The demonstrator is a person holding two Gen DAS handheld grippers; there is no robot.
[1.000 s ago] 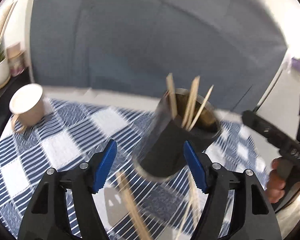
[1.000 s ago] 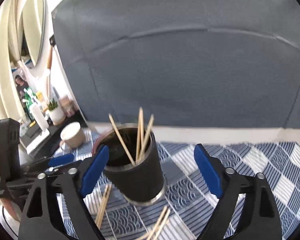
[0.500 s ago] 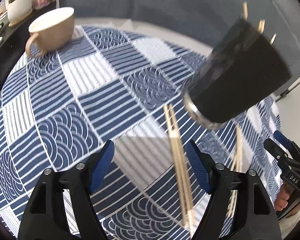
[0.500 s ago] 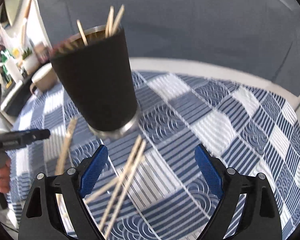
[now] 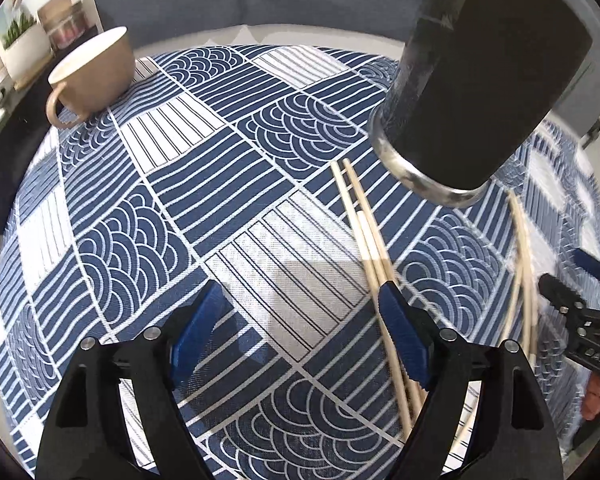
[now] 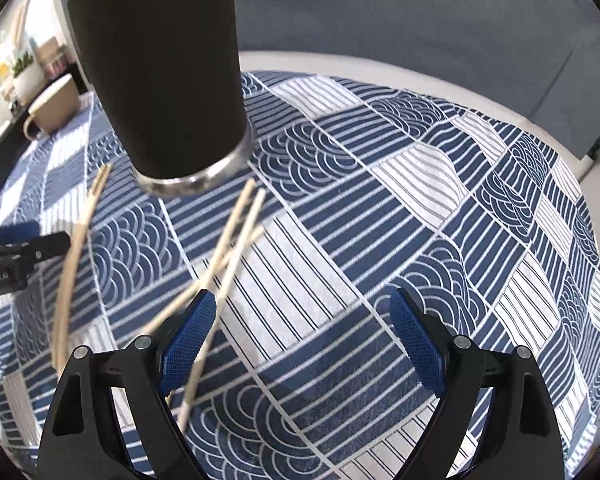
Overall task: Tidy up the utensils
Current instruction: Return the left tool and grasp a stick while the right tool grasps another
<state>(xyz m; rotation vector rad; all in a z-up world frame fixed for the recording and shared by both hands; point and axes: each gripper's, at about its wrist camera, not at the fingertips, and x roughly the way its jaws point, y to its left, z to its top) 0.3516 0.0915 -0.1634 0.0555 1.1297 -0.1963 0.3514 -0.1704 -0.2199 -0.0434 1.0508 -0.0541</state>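
**Both grippers low over the loose chopsticks, nothing picked up yet**

Nearest to me, my left gripper (image 5: 296,332) has its jaws well apart. They have just been opening wider, and only tablecloth lies between them; a bundle of chopsticks (image 5: 374,248) passes right beside its right-hand pad, and I can't say whether it touches. My right gripper (image 6: 302,340) is also spread wide and empty, with another group of chopsticks (image 6: 236,236) running past its left-hand pad.

So, by my reading, the job is only partly done: loose sticks remain flat on the blue patterned tablecloth (image 5: 140,248), and neither tool has a grip on any. How many sit in the holder I can't see from this angle.

On direction: in the left view the nearer bundle lies with its long axis running away from me, tips aimed up toward the base of the black tumbler (image 5: 484,80). A second pair (image 5: 522,264), blurred, lies farther right, roughly parallel, close to my other gripper. In the right view the sticks fan out diagonally, their far ends also pointing toward the tumbler's metal foot.

Beyond them the tumbler stands upright mid-table. Farther still, a beige mug (image 5: 96,76) sits near the table's far left edge, well apart from the work.
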